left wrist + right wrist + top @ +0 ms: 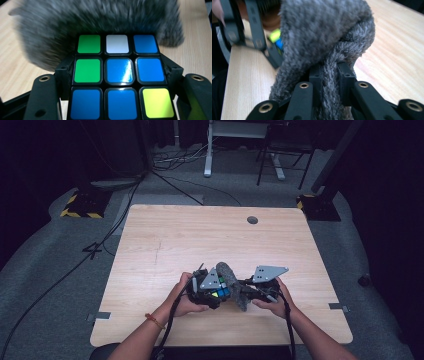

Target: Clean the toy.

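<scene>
Wooden table (165, 240); cube (117, 77) between fingers (63, 75).

A light wooden table (165, 235) with rounded corners stands on grey carpet (45, 270) in a dim room. Near its far edge sits a small round cable hole (252, 220). Everything beyond is very dark, so the walls cannot be made out. At the far left corner a black stand rests on a base with yellow and black stripes (80, 206); a similar base (316, 202) stands at the far right, with a dark pole (336, 155) slanting up from it. Black cables (75, 265) trail across the carpet on the left, and more lie tangled farther back (175, 160). Behind the table stand a white desk frame (209, 150) and what looks like a dark chair (282, 155).
</scene>
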A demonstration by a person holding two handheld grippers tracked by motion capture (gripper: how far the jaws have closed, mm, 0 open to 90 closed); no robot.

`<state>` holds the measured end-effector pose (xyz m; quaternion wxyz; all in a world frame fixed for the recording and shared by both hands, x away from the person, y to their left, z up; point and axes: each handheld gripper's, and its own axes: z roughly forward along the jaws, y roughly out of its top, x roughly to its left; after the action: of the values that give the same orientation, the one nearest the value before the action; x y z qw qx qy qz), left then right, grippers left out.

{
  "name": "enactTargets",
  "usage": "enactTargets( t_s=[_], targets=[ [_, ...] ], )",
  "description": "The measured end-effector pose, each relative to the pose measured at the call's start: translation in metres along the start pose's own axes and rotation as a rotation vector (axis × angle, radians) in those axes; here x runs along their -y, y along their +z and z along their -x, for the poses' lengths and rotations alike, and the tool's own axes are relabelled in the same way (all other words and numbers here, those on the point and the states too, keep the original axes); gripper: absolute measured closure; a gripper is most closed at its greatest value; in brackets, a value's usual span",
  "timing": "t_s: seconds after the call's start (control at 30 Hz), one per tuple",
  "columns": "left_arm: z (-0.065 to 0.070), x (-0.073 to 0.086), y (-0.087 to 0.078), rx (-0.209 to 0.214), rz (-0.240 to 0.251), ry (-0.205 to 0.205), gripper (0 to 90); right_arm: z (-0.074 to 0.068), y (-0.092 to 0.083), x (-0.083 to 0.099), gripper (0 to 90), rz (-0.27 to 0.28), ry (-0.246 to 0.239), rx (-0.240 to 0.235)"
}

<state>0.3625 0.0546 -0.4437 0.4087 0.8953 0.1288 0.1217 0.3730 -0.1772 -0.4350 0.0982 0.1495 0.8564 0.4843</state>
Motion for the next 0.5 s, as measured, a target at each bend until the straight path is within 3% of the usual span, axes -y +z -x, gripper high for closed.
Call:
enactTargets(
  t_s=[0.1,0.2,0.3,0.5],
  targets=[
    [0.005,-0.003,0.001,0.014,0.003,0.019,33.2,0.002,-0.002,0.000,77.5,0.007,0.006,0.015],
    [0.008,-0.007,-0.002,0.020,0.023,0.033,33.2,0.005,0.001,0.002,77.6,-0.023,0.016,0.032],
    [0.007,-0.009,-0.008,0.029,0.067,0.020,33.2,0.008,0.004,0.006,77.6,-0.053,0.027,0.034],
    [0.002,-0.010,-0.022,0.006,0.133,-0.006,33.2,0.009,0.009,0.009,77.6,-0.070,0.037,0.015]
  ],
)
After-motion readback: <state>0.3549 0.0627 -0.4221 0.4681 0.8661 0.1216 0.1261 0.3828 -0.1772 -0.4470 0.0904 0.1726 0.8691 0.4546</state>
